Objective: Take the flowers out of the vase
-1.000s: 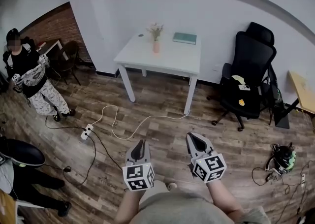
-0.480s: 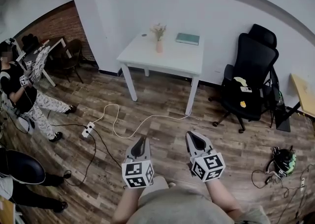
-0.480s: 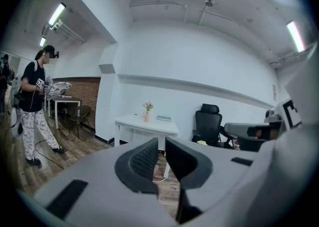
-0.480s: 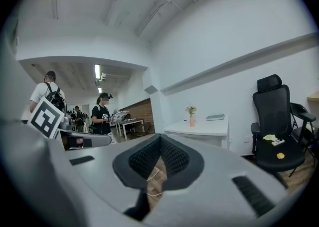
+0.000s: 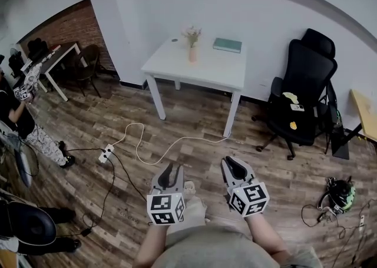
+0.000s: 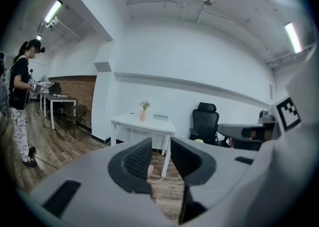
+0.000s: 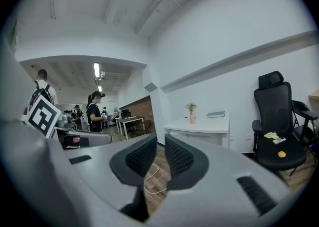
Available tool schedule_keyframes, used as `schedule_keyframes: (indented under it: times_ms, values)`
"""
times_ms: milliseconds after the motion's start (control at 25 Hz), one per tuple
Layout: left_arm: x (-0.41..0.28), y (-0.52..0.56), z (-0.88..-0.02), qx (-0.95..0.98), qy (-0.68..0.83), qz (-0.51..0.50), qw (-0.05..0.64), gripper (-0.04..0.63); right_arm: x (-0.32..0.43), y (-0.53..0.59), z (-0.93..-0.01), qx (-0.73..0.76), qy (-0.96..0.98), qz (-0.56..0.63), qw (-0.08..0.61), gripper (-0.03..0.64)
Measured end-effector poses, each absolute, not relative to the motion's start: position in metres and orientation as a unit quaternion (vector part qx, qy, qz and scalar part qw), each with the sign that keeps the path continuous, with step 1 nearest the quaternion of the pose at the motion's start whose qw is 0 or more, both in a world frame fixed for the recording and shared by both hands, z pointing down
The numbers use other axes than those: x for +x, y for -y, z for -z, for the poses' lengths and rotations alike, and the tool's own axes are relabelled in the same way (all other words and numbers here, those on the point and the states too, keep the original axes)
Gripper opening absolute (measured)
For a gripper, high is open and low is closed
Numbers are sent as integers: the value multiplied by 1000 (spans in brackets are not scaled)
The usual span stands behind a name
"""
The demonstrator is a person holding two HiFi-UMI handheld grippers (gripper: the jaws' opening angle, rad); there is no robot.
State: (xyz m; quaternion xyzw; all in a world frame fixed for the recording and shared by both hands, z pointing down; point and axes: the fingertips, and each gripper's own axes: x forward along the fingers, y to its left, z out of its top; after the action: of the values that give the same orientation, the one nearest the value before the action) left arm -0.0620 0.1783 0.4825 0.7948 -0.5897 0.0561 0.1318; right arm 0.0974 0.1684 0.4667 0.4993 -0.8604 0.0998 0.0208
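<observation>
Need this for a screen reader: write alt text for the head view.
The left gripper and right gripper hang empty over a wood floor, jaws opening, well short of a white table holding flowers in a pink vase and a book. A black chair stands nearby.

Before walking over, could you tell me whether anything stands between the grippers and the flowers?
Nothing upright: only a white cable lies on the floor before the flowers' table. Left gripper and right gripper are opening, empty.

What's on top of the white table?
A pink vase with flowers, a green book and a small dark thing. The stems inside the vase are hidden.
</observation>
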Motion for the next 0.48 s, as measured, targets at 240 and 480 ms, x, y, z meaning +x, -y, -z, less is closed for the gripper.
schedule_keyframes:
  times_ms: [240, 480]
  values:
    - [-56, -156, -488, 795, 589, -54, 135, 130, 101, -146, -470, 495, 862, -101, 25, 85]
    - [-48, -120, -493, 800, 581, -61, 137, 151, 105, -109, -474, 494, 862, -107, 26, 118]
